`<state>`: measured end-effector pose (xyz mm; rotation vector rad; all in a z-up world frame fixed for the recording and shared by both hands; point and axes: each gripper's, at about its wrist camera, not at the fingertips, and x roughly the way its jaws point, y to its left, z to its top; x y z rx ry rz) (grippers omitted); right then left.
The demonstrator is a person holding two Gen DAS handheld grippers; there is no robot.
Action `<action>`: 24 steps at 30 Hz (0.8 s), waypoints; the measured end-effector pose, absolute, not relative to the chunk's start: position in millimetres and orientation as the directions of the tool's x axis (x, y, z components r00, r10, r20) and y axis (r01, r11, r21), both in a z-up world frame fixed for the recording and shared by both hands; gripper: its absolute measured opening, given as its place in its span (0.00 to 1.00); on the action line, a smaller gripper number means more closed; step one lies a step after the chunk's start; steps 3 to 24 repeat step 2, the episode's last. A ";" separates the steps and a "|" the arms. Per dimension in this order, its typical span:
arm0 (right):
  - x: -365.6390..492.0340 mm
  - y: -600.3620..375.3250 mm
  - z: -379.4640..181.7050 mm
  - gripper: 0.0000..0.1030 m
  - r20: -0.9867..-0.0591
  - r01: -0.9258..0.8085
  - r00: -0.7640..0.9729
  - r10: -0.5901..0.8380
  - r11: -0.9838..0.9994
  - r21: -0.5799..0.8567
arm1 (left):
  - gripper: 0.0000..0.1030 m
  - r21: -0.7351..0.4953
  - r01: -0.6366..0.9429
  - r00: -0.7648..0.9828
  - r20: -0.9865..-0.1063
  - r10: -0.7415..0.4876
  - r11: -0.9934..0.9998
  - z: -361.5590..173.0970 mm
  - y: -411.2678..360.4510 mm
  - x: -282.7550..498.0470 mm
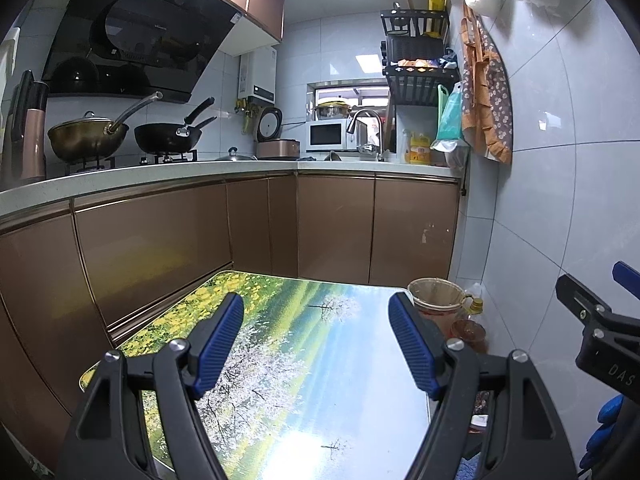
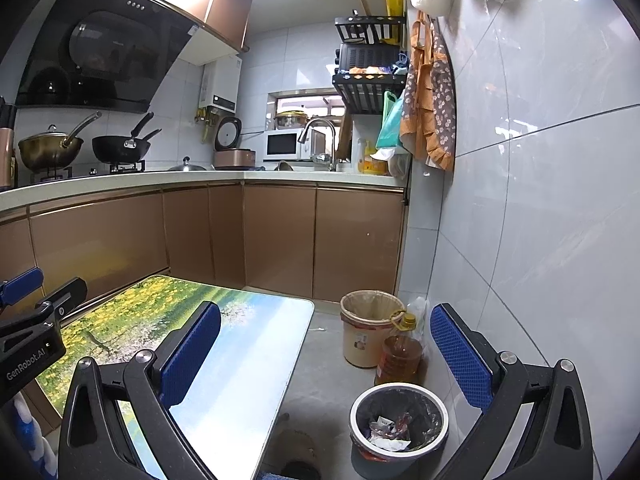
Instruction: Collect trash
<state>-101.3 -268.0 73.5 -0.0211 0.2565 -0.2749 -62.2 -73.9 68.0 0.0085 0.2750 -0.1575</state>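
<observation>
Beside the table (image 2: 224,364), crumpled trash (image 2: 390,432) in the bin (image 2: 400,392); both grippers' fingers (image 1: 412,344) apart, empty.

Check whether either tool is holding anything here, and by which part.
Nothing is held. The left tool and the right tool are both open, with no object between their fingers.

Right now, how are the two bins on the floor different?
The near bin has a dark liner and holds crumpled trash; the far bin has a pale liner, and no contents show from here. The near bin has a grey rim; the far bin is cream with a red band. Both are round, open-topped, and stand upright beside the oil bottle.
</observation>
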 end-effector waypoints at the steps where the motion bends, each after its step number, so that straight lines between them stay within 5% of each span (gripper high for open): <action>1: -100.0 -268.8 72.8 1.00 -0.250 0.267 0.929 -0.272 0.962 -0.055 | 0.71 -0.013 0.157 0.950 -0.273 -0.155 0.987 68.6 -74.6 -60.9; 24: -99.2 -269.4 72.4 1.00 -0.251 0.268 0.929 -0.272 0.962 -0.054 | 0.71 -0.013 0.159 0.949 -0.275 -0.157 0.987 67.9 -75.0 -60.4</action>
